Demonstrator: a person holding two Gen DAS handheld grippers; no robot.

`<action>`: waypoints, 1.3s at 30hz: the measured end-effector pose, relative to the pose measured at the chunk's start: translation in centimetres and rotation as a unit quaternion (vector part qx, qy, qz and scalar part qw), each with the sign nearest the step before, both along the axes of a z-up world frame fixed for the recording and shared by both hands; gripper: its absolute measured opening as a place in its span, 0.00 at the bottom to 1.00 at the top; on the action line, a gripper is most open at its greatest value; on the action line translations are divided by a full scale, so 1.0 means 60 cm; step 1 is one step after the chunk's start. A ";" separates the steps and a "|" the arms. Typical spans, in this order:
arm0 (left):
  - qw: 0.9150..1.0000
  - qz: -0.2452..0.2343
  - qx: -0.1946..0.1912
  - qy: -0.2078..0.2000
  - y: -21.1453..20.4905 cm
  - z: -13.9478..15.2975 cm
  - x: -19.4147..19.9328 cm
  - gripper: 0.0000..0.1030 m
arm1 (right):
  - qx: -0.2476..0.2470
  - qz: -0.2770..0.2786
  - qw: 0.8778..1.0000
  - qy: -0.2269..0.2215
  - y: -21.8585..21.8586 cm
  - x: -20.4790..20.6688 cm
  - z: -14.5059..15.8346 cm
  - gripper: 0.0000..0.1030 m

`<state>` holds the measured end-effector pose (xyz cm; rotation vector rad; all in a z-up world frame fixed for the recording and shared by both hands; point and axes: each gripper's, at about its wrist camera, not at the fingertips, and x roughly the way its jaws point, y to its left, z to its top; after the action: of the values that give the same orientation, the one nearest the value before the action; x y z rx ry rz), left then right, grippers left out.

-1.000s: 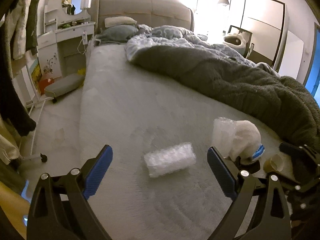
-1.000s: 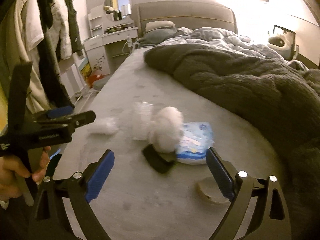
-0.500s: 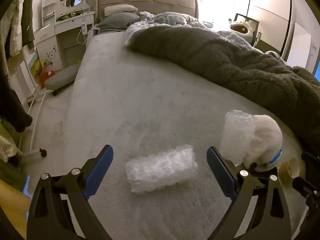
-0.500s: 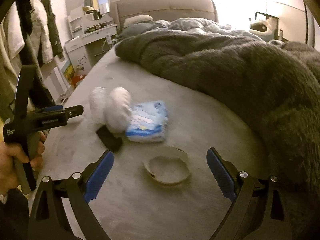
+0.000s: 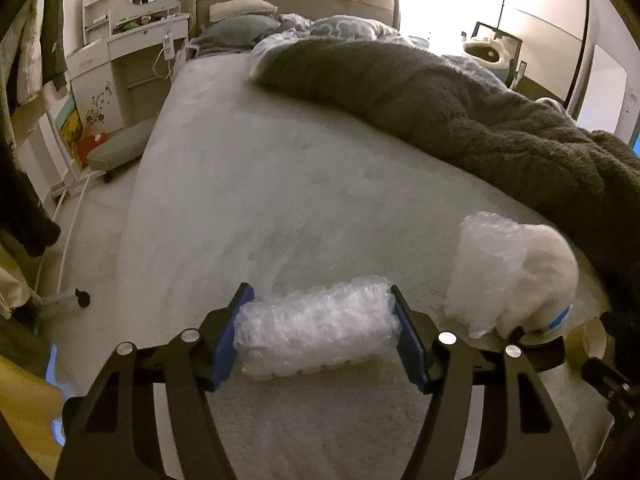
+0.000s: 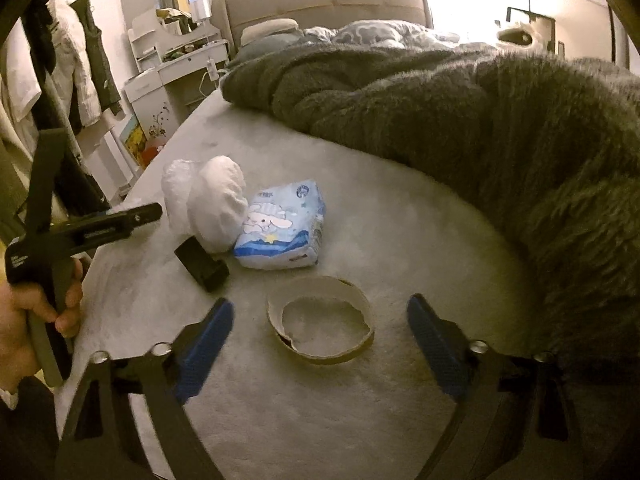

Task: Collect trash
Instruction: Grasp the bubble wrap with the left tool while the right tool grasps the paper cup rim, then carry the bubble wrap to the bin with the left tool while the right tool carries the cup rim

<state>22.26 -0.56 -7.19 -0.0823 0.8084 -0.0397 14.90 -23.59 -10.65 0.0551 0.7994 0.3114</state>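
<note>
My left gripper (image 5: 320,332) is shut on a roll of bubble wrap (image 5: 316,326) that lies on the grey bed (image 5: 280,184), a blue pad against each end. My right gripper (image 6: 320,340) is open, its fingers either side of an empty cardboard tape ring (image 6: 320,318) on the bed. Beyond the ring lie a blue tissue pack (image 6: 282,226), a white fluffy wad (image 6: 218,204) with bubble wrap (image 6: 176,188) beside it, and a small black object (image 6: 202,264). The wad (image 5: 540,272) and its bubble wrap (image 5: 476,264) also show right of my left gripper.
A thick dark grey blanket (image 6: 460,120) covers the right half of the bed. The bed's left edge drops to the floor (image 5: 100,240). A white dresser (image 5: 120,64) and hanging clothes (image 6: 80,68) stand on the left. The hand with the left gripper (image 6: 80,232) shows at the right view's left.
My left gripper moved forward and closed on the bubble wrap roll. My right gripper moved right and forward until the tape ring lay between its open fingers.
</note>
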 end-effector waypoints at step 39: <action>0.999 0.031 -0.014 -0.016 0.123 0.093 -0.114 0.67 | 0.054 0.066 0.995 -0.044 0.155 -0.019 0.164 0.52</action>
<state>15.39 6.81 -1.59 -0.1320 0.7726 0.0064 13.74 -14.27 -0.81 0.0906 0.6995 0.4791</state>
